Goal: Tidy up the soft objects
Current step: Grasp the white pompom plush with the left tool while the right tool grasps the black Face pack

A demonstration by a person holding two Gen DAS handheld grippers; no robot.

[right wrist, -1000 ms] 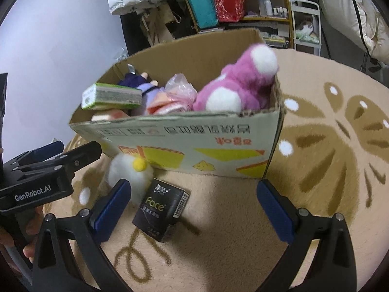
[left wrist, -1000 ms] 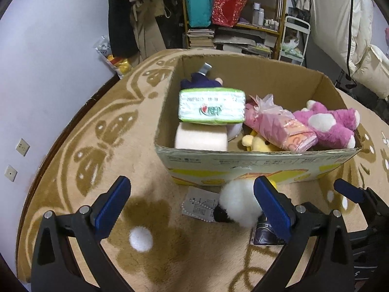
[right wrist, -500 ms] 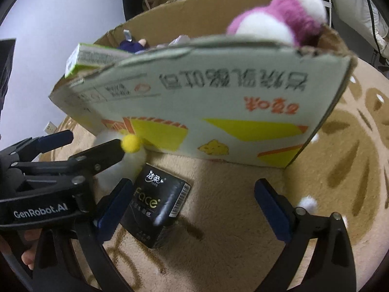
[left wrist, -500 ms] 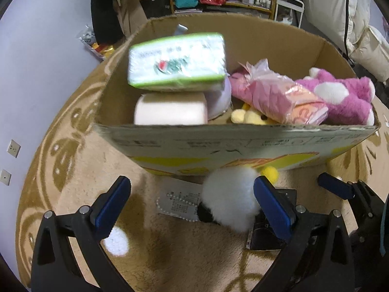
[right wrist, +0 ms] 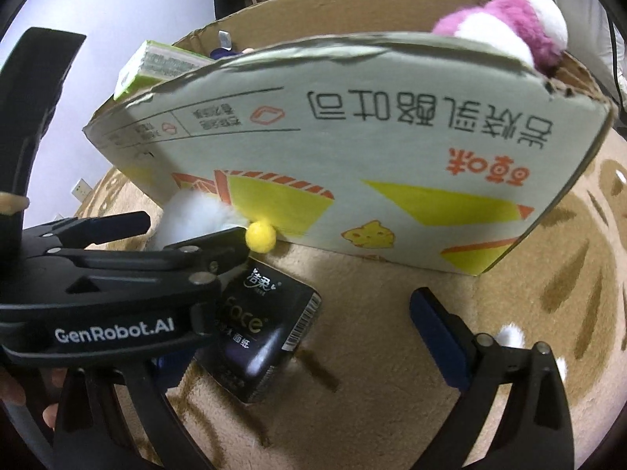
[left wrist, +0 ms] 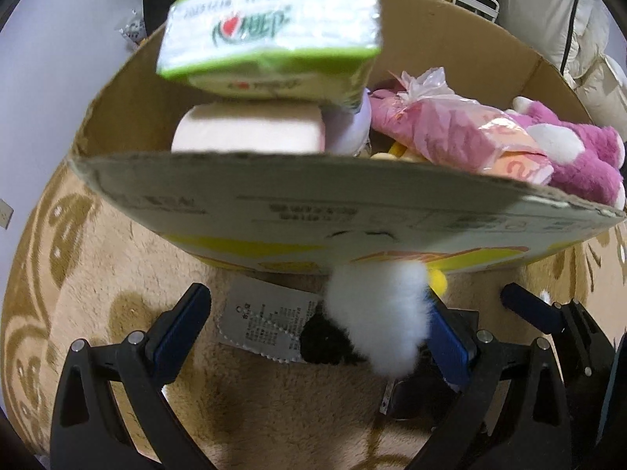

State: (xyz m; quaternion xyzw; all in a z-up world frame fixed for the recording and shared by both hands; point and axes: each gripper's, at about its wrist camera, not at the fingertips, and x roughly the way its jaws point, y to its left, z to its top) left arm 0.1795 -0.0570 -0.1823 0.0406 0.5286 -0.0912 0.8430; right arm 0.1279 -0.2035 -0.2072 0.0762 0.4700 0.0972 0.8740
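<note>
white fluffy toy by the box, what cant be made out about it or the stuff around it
- White fluffy toy: left wrist view, top hidden by the cardboard box; right wrist view, mostly behind the left hand-held gripper.
- Black tissue pack: label partly covered by that gripper.
- Green tissue pack: print blurred.
- Paper tag: text too small.

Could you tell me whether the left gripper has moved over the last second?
Yes. The left gripper has come forward toward the cardboard box, whose front wall now fills far more of its view, and closed in on the white plush toy.
</note>
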